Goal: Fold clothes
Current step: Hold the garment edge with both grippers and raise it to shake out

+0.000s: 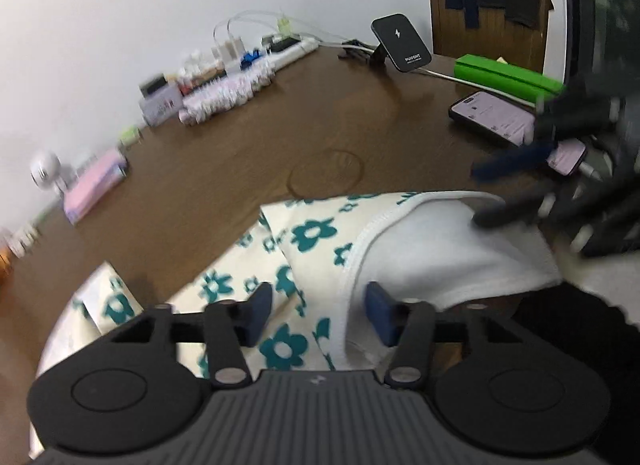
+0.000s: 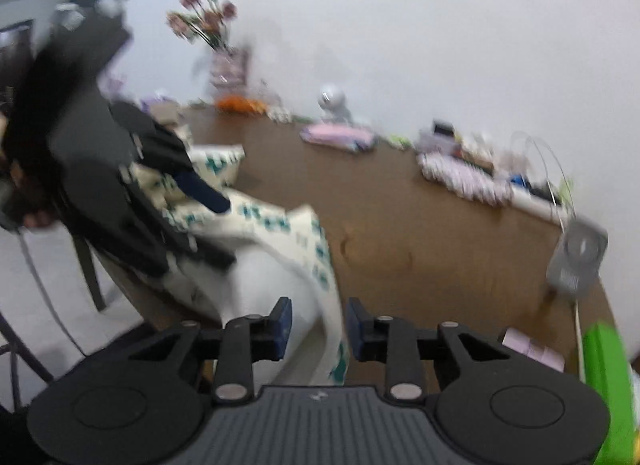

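**Floral garment on brown surface, both grippers spread over it**

The garment [image 1: 304, 241], cream with teal flowers and a plain white inner face, lies at the near edge of the brown wooden surface [image 1: 320, 113]. One portion is turned back, exposing the white lining and a stitched hem.

Left gripper [image 1: 316, 311]: fingers released, blue pads well apart, with the floral cloth and the white hem lying in the gap below. Whether the pads touch the cloth cannot be told.

Right gripper [image 2: 318, 325]: fingers likewise released, a fold of the garment's edge running between them; nothing is clamped. In the left wrist view this gripper appears blurred at the right, over the white portion.

Other items on the surface: a black charging pad [image 1: 401, 43] on a stand, a green box [image 1: 508, 77], a phone [image 1: 492, 117] with its screen lit, and a row of small items along the wall. A vase of flowers [image 2: 208, 25] stands at the far end. Both views are motion-blurred.
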